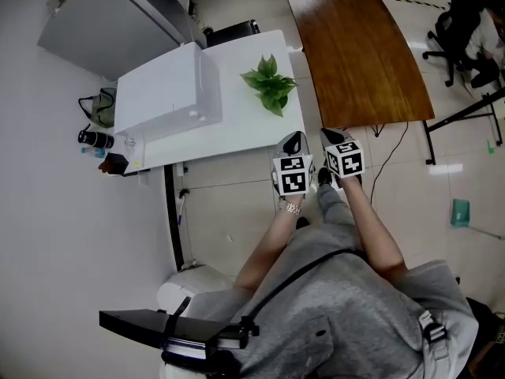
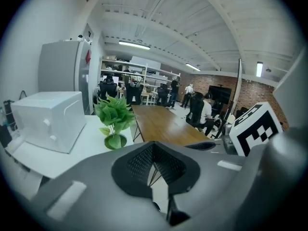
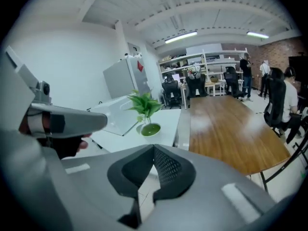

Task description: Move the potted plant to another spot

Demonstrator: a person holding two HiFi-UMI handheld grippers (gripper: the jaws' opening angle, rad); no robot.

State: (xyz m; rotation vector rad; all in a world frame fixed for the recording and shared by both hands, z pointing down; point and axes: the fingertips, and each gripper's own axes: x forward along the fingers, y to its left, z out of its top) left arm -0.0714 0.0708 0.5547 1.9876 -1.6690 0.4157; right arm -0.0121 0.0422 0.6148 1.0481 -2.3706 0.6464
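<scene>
A person stands at the near edge of a white table [image 1: 237, 129] with a two-jaw gripper in each hand, both held side by side close to the table's near right corner. The left gripper [image 1: 294, 139] has its jaws pressed together with nothing between them, as the left gripper view [image 2: 153, 146] shows. The right gripper [image 1: 333, 135] is likewise closed and empty, its jaws meeting at the tips in the right gripper view [image 3: 154, 149]. The potted plant [image 1: 271, 81], a leafy green sprig in a small round green pot, stands upright on the white table near its right edge, about halfway along that edge and well apart from both grippers. It shows ahead of the closed jaws in the left gripper view [image 2: 114, 118] and in the right gripper view [image 3: 145, 110]. To the plant's left, a white box-shaped appliance [image 1: 167, 91] fills the left part of the table. A brown wooden table [image 1: 359, 54] runs along the white table's right edge, with black office chairs [image 1: 461, 34] beyond its far right side.
</scene>
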